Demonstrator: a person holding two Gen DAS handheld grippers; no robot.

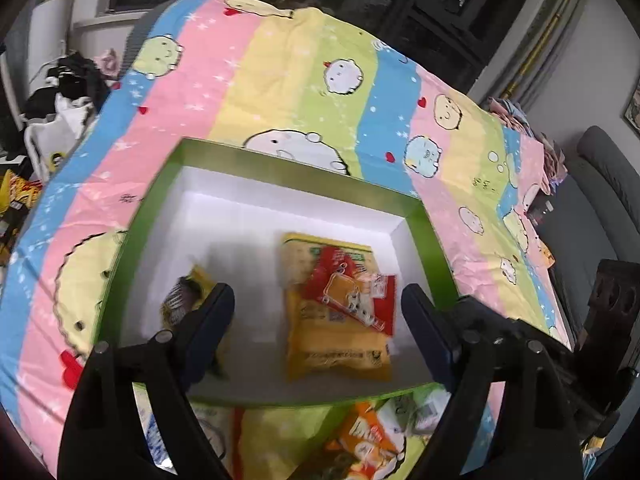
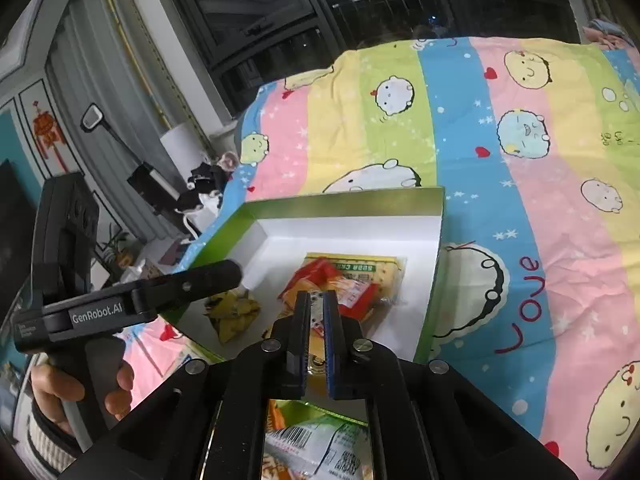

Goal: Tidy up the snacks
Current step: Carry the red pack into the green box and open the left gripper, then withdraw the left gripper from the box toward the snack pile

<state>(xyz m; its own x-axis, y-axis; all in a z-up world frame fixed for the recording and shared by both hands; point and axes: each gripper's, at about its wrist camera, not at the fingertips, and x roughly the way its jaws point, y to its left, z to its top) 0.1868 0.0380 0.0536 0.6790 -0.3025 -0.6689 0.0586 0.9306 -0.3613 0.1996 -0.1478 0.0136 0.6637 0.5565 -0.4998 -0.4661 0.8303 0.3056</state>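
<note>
Left wrist view puts your left claw (image 1: 318, 300) nearest, its two dark fingers standing wide apart over the box with nothing between them. Just below it, outside the near wall, lie an orange snack bag (image 1: 368, 440) and a blue-and-white wrapper (image 1: 154, 440); their print is too blurred to read. Beyond sits the green box (image 1: 280, 162) with its white inside, resting on the bed. In it you have a yellow snack packet (image 1: 336, 344) with a red packet (image 1: 352, 296) lying on top, and apart from them, toward the left wall, a small yellow-and-black packet (image 1: 188, 296) partly behind the left finger. From the right wrist view, your right claw (image 2: 316, 300) has its fingers drawn nearly together over the same red packet; whether they pinch anything you cannot tell. A white wrapper with a barcode (image 2: 316, 448) shows under the claw body. Your left tool's side reads "GenRobot.AI" (image 2: 97, 314), with your hand (image 2: 80, 392) around its grip. Farther out, the striped bedsheet (image 2: 540, 208) carries cartoon faces and the word "Love" (image 2: 524, 304). A red knot ornament (image 2: 48, 132) hangs on the far wall.
</note>
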